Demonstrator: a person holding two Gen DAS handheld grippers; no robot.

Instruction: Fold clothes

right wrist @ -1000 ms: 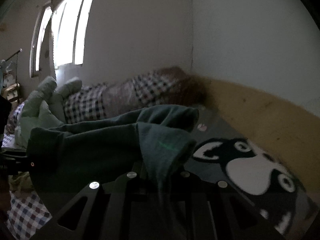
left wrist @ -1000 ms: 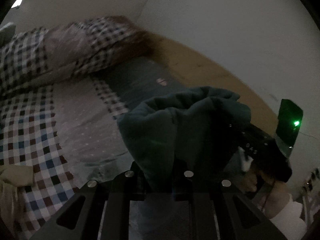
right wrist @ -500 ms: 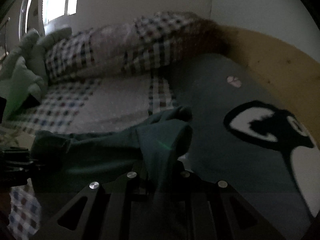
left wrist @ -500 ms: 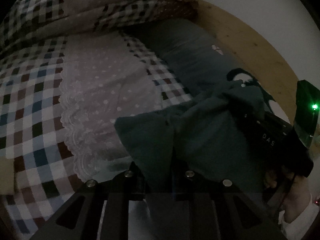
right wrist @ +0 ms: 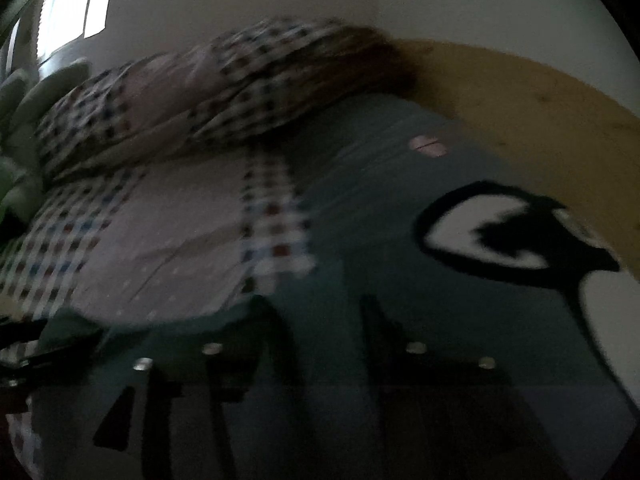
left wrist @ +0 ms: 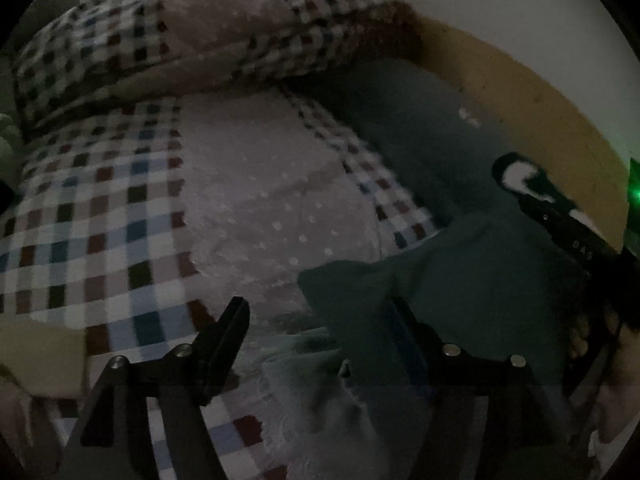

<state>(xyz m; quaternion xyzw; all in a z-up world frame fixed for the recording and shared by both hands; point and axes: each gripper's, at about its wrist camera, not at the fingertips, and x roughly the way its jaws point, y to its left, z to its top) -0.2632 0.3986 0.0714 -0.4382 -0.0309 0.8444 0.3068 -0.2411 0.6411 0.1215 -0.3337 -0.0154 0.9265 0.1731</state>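
Both grippers, left (left wrist: 316, 316) & right (right wrist: 320, 320), are opening w/ the soft, floppy dark green garment (left wrist: 460, 280) lying loose on the bed, so I'd grab its edge.

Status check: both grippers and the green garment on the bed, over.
Left gripper and right gripper both opening. Green garment lying on the bed, still between the left fingers, no longer pinched. Nothing in the way.
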